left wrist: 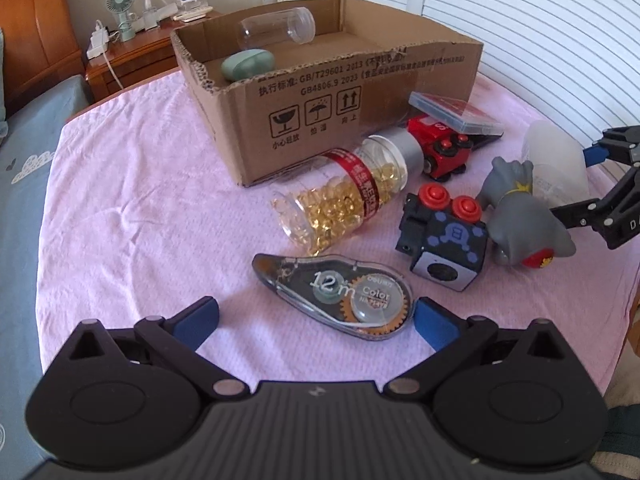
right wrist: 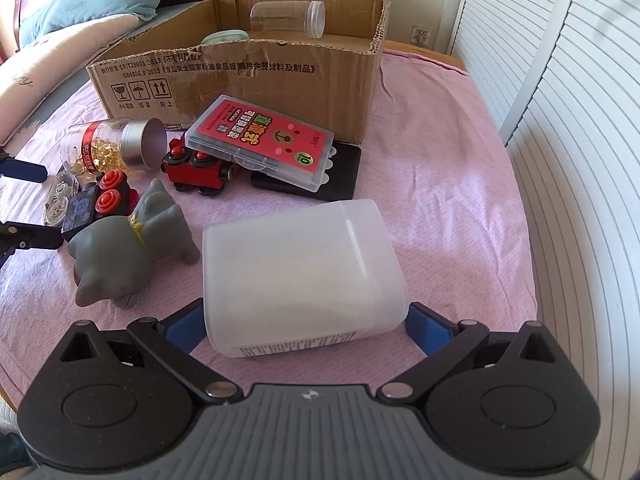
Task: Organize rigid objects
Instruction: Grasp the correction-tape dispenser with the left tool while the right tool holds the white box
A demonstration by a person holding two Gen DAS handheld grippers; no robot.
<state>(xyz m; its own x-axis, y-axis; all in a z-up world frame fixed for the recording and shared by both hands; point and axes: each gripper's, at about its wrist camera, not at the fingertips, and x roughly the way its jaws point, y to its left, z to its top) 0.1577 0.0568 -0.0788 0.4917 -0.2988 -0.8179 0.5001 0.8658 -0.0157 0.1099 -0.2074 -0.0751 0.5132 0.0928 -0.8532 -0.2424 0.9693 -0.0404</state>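
Note:
My left gripper (left wrist: 316, 318) is open low over the pink cloth. A clear correction-tape dispenser (left wrist: 336, 296) lies just ahead of it, between the blue fingertips and untouched. My right gripper (right wrist: 306, 322) is open wide around the near end of a frosted white container (right wrist: 300, 276) that lies on its side, with a blue pad close at each side. In the left wrist view the right gripper (left wrist: 572, 184) reaches in from the right edge around that white container (left wrist: 554, 156). The cardboard box (left wrist: 320, 92) holds a clear jar (left wrist: 276, 28) and a green case (left wrist: 248, 65).
In front of the box lie a bottle of gold capsules (left wrist: 340, 196), a red toy train (left wrist: 444, 148), a red card case (right wrist: 260, 140) on a black slab (right wrist: 344, 172), a black button cube (left wrist: 440, 236) and a grey toy animal (right wrist: 132, 248). White shutters (right wrist: 560, 120) stand right.

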